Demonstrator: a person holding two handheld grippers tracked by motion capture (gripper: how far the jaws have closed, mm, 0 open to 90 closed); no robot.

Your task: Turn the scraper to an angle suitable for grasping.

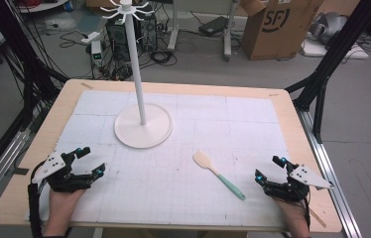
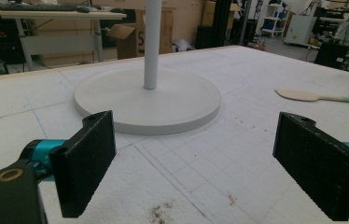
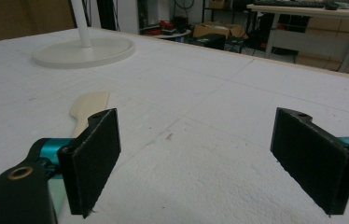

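Left gripper [image 1: 90,161]: jaws spread wide with nothing between them, resting at the near edge of the mat, well apart from the spatula on its left.
Right gripper [image 1: 268,167]: jaws wide apart and empty, near the spatula's handle end, just to its right.
Spatula [image 1: 218,174]: flat on the mat, pale wooden blade toward the stand, mint-green handle toward the person.
Stand [image 1: 143,130]: white round base with upright pole, beyond the spatula and to its left.
Mat [image 1: 213,114]: white gridded sheet under the spatula.
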